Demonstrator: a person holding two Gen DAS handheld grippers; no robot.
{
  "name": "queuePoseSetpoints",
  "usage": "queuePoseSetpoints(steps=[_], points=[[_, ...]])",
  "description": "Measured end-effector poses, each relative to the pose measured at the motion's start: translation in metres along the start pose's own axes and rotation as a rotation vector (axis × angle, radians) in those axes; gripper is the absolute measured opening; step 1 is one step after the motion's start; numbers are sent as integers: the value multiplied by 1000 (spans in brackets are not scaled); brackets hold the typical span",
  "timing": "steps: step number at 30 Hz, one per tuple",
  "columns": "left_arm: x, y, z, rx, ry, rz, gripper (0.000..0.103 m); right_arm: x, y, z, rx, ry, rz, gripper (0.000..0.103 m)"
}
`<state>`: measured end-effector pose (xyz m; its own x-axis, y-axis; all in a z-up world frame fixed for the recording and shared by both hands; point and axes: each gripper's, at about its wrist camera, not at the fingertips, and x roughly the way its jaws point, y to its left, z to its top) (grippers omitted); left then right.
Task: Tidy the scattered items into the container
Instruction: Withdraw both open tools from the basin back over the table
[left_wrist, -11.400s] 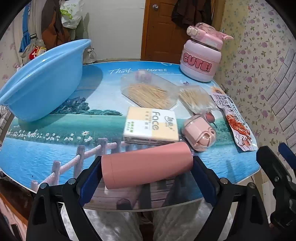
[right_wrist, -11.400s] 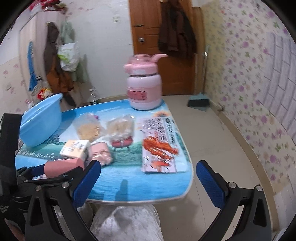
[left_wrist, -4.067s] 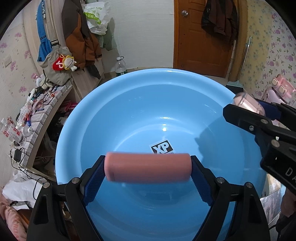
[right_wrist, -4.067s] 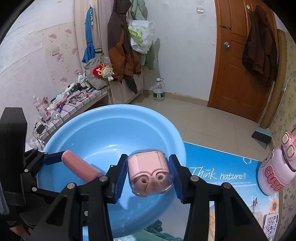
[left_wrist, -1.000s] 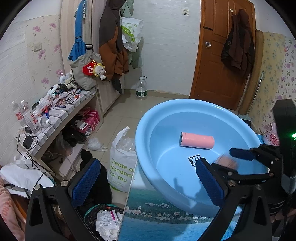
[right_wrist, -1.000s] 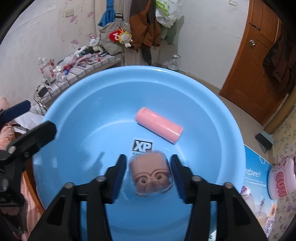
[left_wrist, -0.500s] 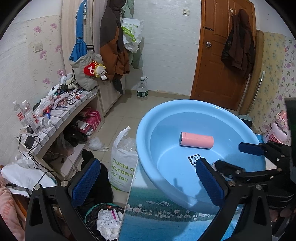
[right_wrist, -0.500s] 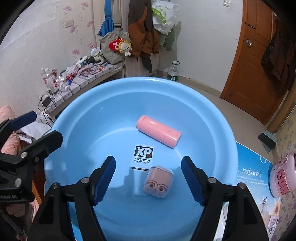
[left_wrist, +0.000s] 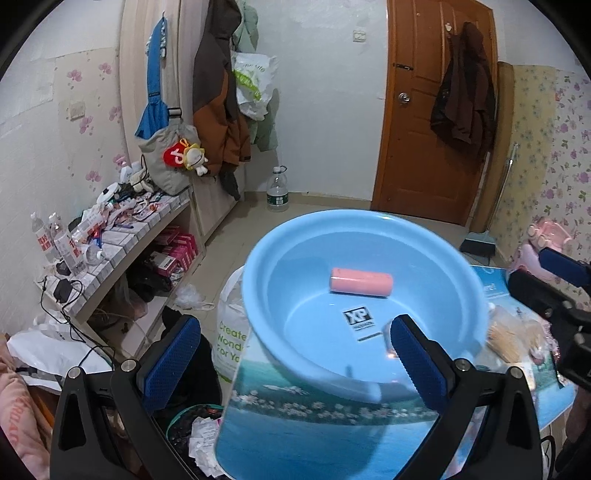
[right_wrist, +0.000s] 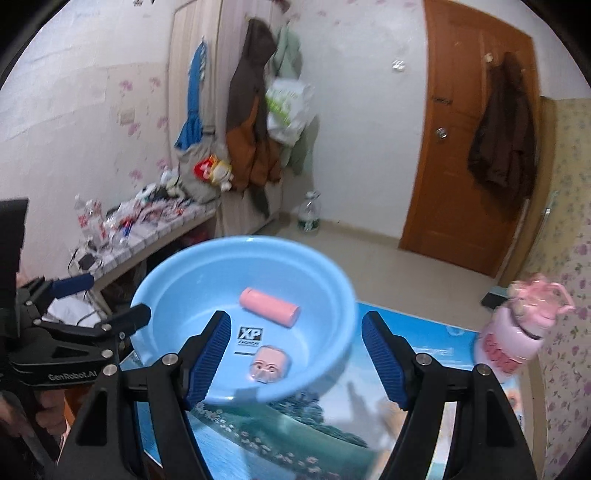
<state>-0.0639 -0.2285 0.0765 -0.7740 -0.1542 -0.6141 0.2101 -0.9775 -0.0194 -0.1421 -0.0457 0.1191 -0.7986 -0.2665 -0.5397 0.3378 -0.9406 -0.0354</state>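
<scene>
While my right tool (right_wrist: 293, 352) hangs above the counter (right_wrist: 332, 424) with its ribbed blue pads spread wide and nothing between them, having just been opening, the round blue plastic basin (right_wrist: 332, 288) sits beyond it at about 12 o'clock, smooth and glossy, with a thick rolled rim. Inside, a matte pink cylinder (right_wrist: 269, 307) lies on its side toward 12 o'clock of the basin floor, and a small rounded pink case with a clear domed shell (right_wrist: 269, 363) rests toward 6 o'clock, just beside the black-and-white XP sticker (right_wrist: 250, 335); the two pink things lie apart. My left tool (left_wrist: 291, 354) is released too, its dimpled blue pads standing far apart and empty, at 9 o'clock of the basin. From that side the cylinder (left_wrist: 361, 281) lies across the basin (left_wrist: 258, 295) above the sticker. The counter (left_wrist: 295, 435) wears a slick printed landscape of water and daisies. At 3 o'clock, blurred, stands a squat pink jug with a spouted lid (right_wrist: 517, 332), and a crinkly clear bag of thin pale sticks (left_wrist: 511, 336) lies just right of the basin.
</scene>
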Motion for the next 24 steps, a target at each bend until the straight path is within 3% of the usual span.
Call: queuePoseSetpoints(steps=[7, 10, 13, 19, 24], points=[[-33, -25, -3, 18, -45, -24, 103, -65, -28, -16, 54, -59, -63, 75], [-43, -35, -7, 16, -48, -45, 103, -83, -35, -34, 70, -60, -107, 75], [-51, -51, -16, 43, -53, -55, 103, -104, -48, -55, 126, -51, -97, 75], [-62, -77, -30, 64, -47, -98, 103, -121, -66, -88, 187, -15, -136, 75], [-71, -94, -37, 74, -46, -141, 103, -140, -80, -95, 193, -48, -173, 75]])
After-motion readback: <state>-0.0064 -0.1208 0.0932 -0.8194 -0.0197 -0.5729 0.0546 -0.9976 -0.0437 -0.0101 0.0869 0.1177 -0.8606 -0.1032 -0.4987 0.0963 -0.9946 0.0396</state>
